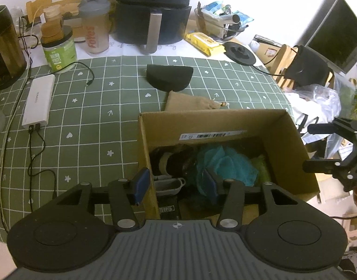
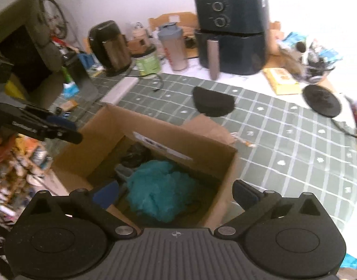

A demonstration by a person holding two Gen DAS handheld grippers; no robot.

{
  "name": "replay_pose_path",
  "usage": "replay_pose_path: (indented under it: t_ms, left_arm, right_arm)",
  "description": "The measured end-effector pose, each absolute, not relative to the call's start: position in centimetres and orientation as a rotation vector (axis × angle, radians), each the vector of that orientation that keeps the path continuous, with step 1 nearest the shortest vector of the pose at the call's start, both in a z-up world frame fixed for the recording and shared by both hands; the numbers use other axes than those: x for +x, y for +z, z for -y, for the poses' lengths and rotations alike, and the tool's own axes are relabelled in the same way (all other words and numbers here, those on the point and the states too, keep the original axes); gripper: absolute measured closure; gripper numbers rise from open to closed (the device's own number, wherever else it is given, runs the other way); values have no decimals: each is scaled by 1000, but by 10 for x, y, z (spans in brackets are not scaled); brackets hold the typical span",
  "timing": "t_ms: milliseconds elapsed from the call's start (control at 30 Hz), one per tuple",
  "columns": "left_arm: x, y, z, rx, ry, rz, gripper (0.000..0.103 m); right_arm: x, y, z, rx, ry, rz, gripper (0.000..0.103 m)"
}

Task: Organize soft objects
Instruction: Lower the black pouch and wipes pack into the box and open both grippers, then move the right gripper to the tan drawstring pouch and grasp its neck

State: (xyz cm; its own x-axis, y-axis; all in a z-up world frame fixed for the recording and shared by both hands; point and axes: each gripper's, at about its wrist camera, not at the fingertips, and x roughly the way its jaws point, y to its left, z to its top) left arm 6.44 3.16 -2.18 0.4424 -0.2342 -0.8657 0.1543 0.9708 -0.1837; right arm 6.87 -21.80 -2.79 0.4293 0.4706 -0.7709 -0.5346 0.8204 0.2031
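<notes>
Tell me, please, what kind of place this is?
Probably a home kitchen or dining corner. An air fryer, an electric kettle and a shaker bottle stand at the back of a table with a green checked cloth.

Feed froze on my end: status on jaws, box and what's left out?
Left gripper and right gripper jaws open, empty, over the cardboard box. Teal mesh puff inside. Black pouch and tan pouch on the tablecloth behind it. Nothing blocking.
</notes>
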Motion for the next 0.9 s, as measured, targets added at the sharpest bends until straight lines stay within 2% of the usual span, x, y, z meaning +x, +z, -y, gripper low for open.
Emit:
replay_pose_path:
  t_ms: [200, 300, 333, 900]
  left_arm:
    - [60, -24, -31, -88, -214, -1092, 52]
    - [58, -25, -29, -77, -194, -1084, 31]
    - [57, -25, -29, -73, -187, -1079, 30]
    - [59, -27, -28, -65, -171, -1071, 30]
  right_arm:
    - [59, -30, 211, -103, 562, -936, 0]
    - [58, -33, 212, -80, 540, -950, 0]
    - [58, -33, 212, -81, 538, -958, 0]
    - [71, -37, 215, -82, 430, -1044, 0]
